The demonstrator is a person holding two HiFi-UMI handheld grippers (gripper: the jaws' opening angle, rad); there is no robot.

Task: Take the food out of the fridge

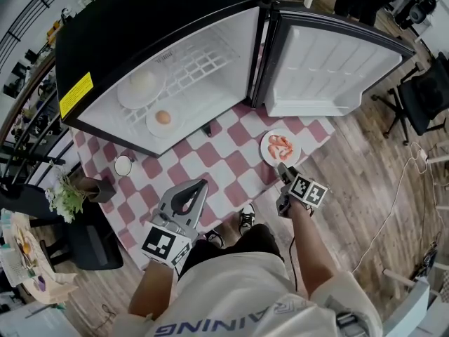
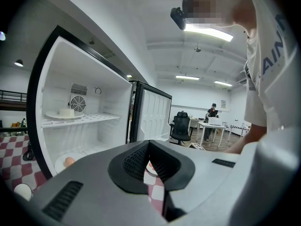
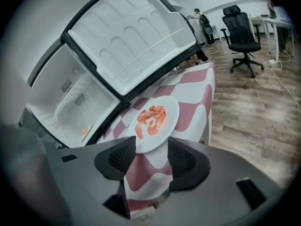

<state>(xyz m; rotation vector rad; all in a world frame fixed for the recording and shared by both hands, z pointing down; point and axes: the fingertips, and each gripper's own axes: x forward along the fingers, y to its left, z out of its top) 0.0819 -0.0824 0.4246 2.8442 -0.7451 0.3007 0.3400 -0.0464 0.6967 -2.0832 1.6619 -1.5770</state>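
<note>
The black fridge [image 1: 140, 34] stands open on a pink-and-white checked cloth [image 1: 210, 160]. On its wire shelf sits a plate with a pale white food [image 1: 140, 86] [image 2: 66, 113], and below it a plate with an egg [image 1: 163, 118] [image 2: 69, 162]. A plate of shrimp [image 1: 280, 148] [image 3: 153, 121] rests on the cloth in front of the open door [image 1: 337, 62]. My right gripper [image 1: 284, 170] [image 3: 151, 157] is open, the plate's near rim just between its fingertips without contact. My left gripper [image 1: 202, 184] [image 2: 149, 147] is shut and empty, pointing at the fridge from a distance.
A small white cup [image 1: 123, 165] stands on the cloth left of the fridge. A potted plant [image 1: 66, 195] and a cluttered side table are at the left. An office chair [image 1: 421, 97] and floor cables lie to the right. The person's shoes [image 1: 245, 220] are at the cloth's near edge.
</note>
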